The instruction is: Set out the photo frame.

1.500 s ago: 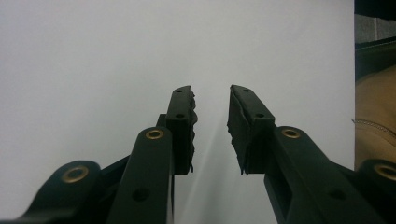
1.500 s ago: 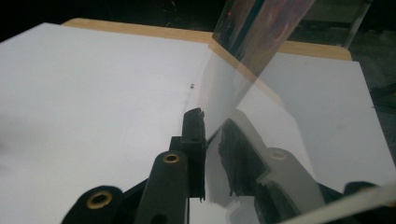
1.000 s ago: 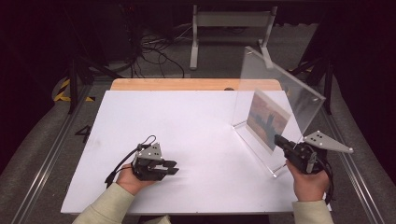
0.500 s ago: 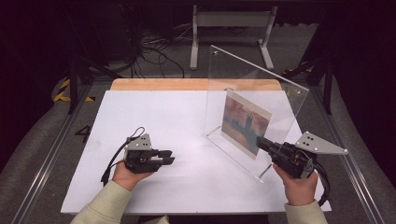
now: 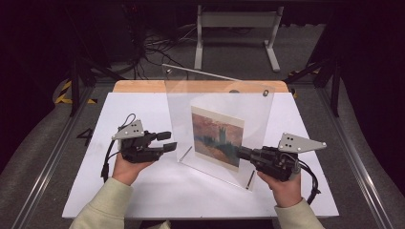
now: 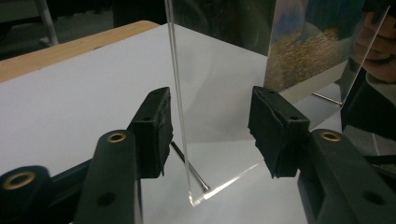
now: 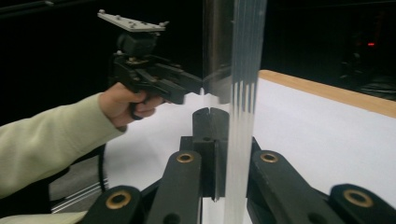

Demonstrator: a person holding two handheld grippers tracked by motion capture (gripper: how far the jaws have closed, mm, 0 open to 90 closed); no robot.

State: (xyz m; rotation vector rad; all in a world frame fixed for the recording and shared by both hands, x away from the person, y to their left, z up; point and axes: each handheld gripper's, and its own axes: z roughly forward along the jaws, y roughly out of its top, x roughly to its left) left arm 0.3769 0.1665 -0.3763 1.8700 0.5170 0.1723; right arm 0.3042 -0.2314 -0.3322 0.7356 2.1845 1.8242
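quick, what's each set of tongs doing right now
left tongs: open, just been opening, acrylic frame edge between them, not pressed
right tongs: shut on the acrylic frame

We see the clear acrylic frame (image 5: 217,124) standing upright across the middle of the table (image 5: 143,191), a wall between left and right halves. Bare room lies along the left edge, the near edge and the far right corner. The frame's near-left corner sits between our left claw's (image 6: 212,135) parted jaws.
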